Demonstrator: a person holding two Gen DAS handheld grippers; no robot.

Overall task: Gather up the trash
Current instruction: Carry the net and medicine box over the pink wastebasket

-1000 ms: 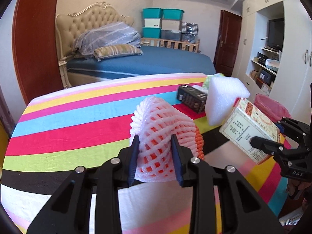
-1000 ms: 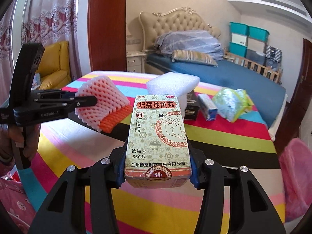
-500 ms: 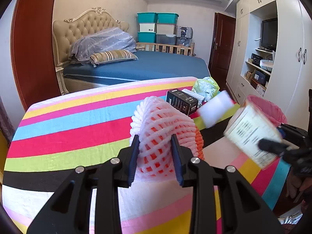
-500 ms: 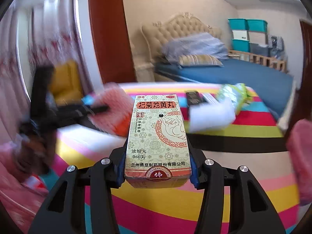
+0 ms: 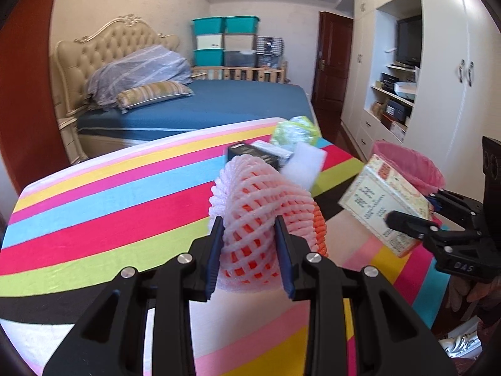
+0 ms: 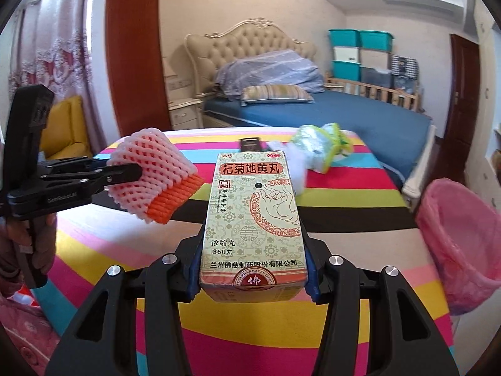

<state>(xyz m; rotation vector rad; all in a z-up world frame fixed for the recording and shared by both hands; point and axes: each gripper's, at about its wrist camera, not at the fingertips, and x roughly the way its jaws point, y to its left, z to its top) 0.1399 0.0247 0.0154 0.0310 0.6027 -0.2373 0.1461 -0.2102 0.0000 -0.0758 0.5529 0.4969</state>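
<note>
Foam netting (image 5: 260,219) sits clamped in the left tool (image 5: 250,250).

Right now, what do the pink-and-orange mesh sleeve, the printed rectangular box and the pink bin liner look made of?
Pink-and-orange mesh sleeve: soft foam netting, matte; open puffy lattice squeezed between the jaws.
Printed rectangular box: thin cardboard, slightly glossy print; crisp folded edges.
Pink bin liner: thin plastic film, probably; translucent, wrinkled, draped over the rim.

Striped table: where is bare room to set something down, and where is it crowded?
The striped table is bare across its near and left stretches. Its far right corner is crowded: black box, white foam block, green bag. The pink-lined bin stands beside the right edge.
</note>
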